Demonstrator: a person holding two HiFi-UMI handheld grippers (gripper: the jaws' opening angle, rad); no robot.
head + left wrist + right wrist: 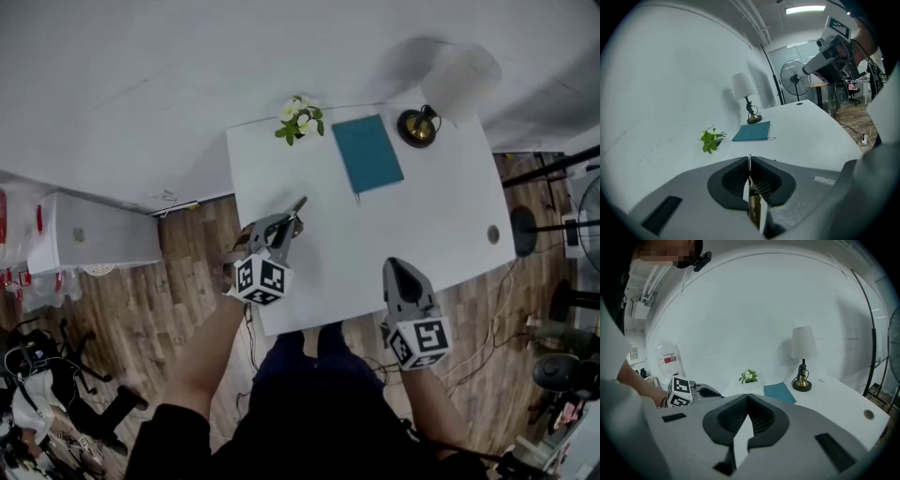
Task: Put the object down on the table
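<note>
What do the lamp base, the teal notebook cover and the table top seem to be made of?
Lamp base: probably metal with a polished, brass-coloured finish, since it shows a golden shine.
Teal notebook: the cover looks matte, perhaps card or cloth. There is no glare, so this is uncertain.
Table: smooth white top, likely laminate or painted board, because the colour is even and no grain is visible.

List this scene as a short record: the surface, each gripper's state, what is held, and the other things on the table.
surface: white table
left gripper: jaws shut on a thin object, above the table's near left part
right gripper: jaws shut, nothing between them, at the table's near edge
notebook: teal, closed, lying flat toward the far edge
lamp: right of the notebook, white shade
plant: small, left of the notebook
task state: thin object not yet released; contact with the table cannot be told
</note>
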